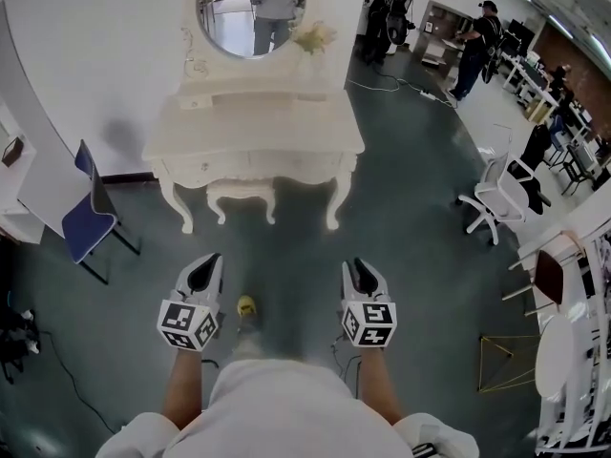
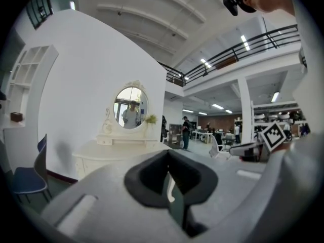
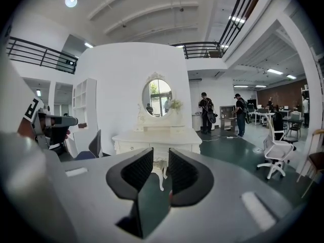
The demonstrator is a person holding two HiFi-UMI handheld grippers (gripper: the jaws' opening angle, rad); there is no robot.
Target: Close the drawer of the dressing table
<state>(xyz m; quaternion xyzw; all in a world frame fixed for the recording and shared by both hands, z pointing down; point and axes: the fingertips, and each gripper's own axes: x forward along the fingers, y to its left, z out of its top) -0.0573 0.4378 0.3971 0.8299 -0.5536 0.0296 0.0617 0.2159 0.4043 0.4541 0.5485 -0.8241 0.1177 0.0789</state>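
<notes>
The white dressing table [image 1: 253,127] with its oval mirror [image 1: 250,8] stands against the far wall, well ahead of both grippers. A small drawer [image 1: 196,102] at the left of its upper shelf seems to stick out a little. The front drawers [image 1: 205,168] look flush, though they are too far away to be sure. A white stool [image 1: 239,195] sits under the table. My left gripper [image 1: 203,267] [image 2: 169,173] hangs low at the left, its pads together on nothing. My right gripper [image 1: 358,267] [image 3: 160,171] hangs level with it, with a narrow empty gap between its pads. In the right gripper view the dressing table [image 3: 157,135] lies straight ahead.
A blue chair [image 1: 86,219] stands left of the table beside a white shelf unit [image 1: 19,175]. A white office chair [image 1: 501,194] and desks line the right side, with people [image 1: 482,41] at the back right. A gold wire frame [image 1: 506,361] stands near right. My yellow shoe [image 1: 246,306] shows below.
</notes>
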